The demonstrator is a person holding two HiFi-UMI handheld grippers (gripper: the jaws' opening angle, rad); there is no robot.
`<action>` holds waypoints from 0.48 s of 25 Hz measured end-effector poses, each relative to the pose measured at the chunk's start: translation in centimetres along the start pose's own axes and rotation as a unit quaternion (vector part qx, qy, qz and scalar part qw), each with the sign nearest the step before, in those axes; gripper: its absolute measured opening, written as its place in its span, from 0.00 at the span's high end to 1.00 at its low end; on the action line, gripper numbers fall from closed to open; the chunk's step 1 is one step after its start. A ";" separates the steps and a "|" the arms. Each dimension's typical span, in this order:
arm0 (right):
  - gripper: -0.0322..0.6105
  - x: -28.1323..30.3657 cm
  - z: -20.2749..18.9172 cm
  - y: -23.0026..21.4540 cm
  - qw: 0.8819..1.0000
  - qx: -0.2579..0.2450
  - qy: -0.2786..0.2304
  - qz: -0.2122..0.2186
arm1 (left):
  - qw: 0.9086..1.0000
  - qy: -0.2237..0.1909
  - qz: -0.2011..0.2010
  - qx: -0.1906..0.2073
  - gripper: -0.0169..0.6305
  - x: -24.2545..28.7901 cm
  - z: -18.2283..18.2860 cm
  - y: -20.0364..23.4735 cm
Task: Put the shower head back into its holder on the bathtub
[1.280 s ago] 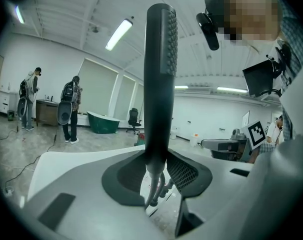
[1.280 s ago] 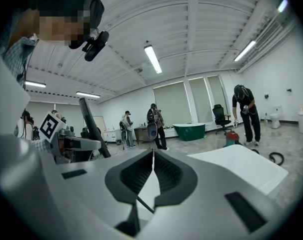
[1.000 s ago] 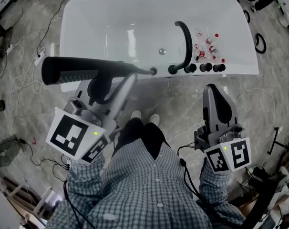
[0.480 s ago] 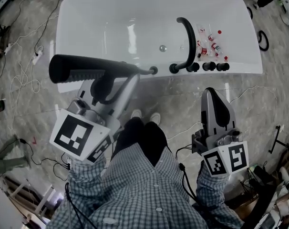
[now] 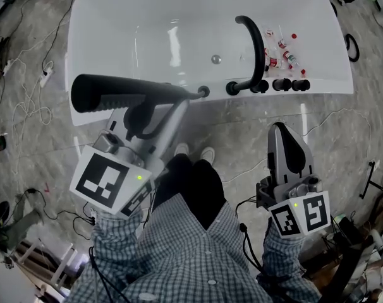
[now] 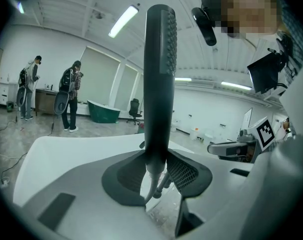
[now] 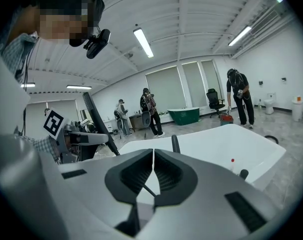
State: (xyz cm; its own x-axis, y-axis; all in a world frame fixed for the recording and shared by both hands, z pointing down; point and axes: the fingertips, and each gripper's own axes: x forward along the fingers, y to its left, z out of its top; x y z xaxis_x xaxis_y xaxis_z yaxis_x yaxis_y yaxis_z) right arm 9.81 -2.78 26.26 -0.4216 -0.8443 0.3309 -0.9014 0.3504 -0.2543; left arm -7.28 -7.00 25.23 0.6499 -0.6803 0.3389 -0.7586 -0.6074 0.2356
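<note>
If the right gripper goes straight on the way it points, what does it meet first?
Most likely the bathtub's near edge by the black knobs; the right gripper points there, though depth is unclear.

bathtub (image 5: 90, 43): far rim cut off | small red-capped items (image 5: 281, 52): too small to identify

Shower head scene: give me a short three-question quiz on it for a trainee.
1. True or false: the right gripper holds the long black stick-shaped shower head.
2. Where do the small red-capped bottles lie? A: inside the white bathtub. B: on the grey floor. C: on a shelf.
3. Fill in: the right gripper's jaws are ___.
Key: 1 false, the left gripper grips it. 2 A. 3 shut, with nothing between them.
</note>
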 end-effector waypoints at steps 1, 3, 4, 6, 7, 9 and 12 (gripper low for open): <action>0.92 0.2 -0.3 0.0 1.000 0.000 0.001 0.000 | 1.000 0.002 -0.001 0.000 0.77 0.2 -0.3 0.1; 0.92 0.5 -1.0 0.0 1.000 -0.001 0.004 0.001 | 1.000 0.006 -0.001 0.002 0.77 0.5 -1.0 0.3; 0.92 0.7 -1.3 -0.1 1.000 -0.001 0.005 0.002 | 1.000 0.008 -0.001 0.003 0.77 0.7 -1.4 0.3; 0.92 1.1 -1.8 -0.3 1.000 0.001 0.005 0.001 | 1.000 0.012 -0.002 0.008 0.77 1.0 -2.1 0.3; 0.92 1.3 -1.9 -0.4 1.000 0.002 0.004 0.001 | 1.000 0.015 -0.003 0.010 0.77 1.2 -2.5 0.4; 0.92 1.7 -2.0 -0.7 1.000 0.006 0.000 -0.001 | 1.000 0.020 0.000 0.010 0.77 1.6 -3.3 0.7; 0.92 1.9 -2.4 -1.1 1.000 0.007 0.000 -0.004 | 1.000 0.016 0.003 -0.003 0.77 2.1 -4.2 0.9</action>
State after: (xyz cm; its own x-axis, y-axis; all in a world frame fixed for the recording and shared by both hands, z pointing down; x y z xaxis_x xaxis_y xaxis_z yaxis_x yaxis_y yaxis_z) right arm 9.76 -3.79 29.30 -0.4149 -0.8466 0.3335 -0.9031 0.3386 -0.2642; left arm -6.81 -7.24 30.03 0.6440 -0.6698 0.3696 -0.7625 -0.6012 0.2391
